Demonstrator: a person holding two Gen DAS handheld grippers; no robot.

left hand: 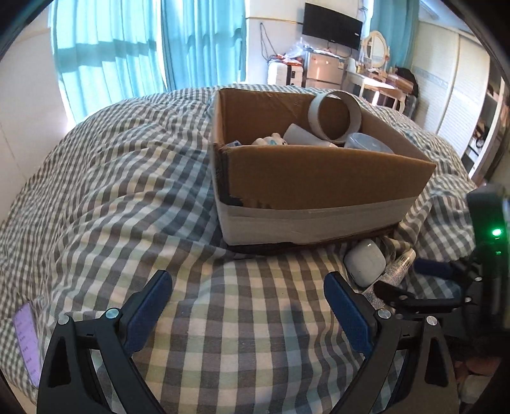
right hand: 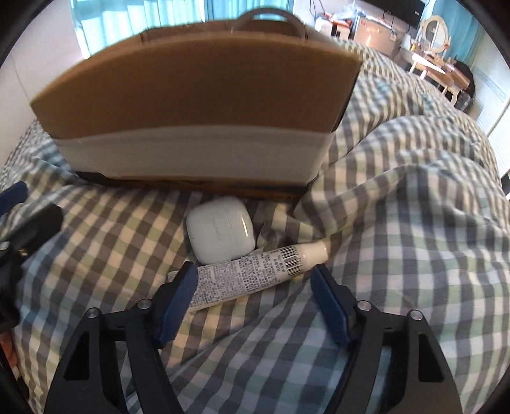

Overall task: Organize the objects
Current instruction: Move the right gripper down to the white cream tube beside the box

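Item 1: white tube (right hand: 255, 275) with printed text and a barcode, lying on its side on the bed, cap end pointing right. It rests just beside the earbud case, in front of the box's near wall. The right gripper (right hand: 253, 281) sits low over it, jaws spread wide with one blue pad at each side of the tube's body; the left pad looks to be at or against the tube's flat end, the right pad just clear of it. Nothing is clamped.

Item 2: white earbud case (right hand: 220, 232), rounded, lid shut, on the bed between the tube and the box, close to both. In the left wrist view the same case (left hand: 366, 261) and tube (left hand: 398, 266) lie at the box's near right corner.

Item 3: cardboard box (left hand: 318, 178), open-topped, pale tape band round its lower wall, dark tape at the left corner. Inside: a wide white tape ring (left hand: 334, 116) leaning against the far wall, a clear plastic container (left hand: 366, 143), a small white figure (left hand: 271, 140) and another white object only partly seen.

Item 4: left gripper (left hand: 248, 286), jaws wide apart and holding nothing, hovering over bare bedding in front of the box, well left of the tube.

Item 5: bed (left hand: 111, 191), covered by a rumpled grey, green and white checked quilt. A purple sheet (left hand: 27, 344) lies at its far left edge.

Surround: turquoise curtains (left hand: 111, 47), wall-mounted screen (left hand: 331, 25), dressing table with oval mirror (left hand: 376, 47).
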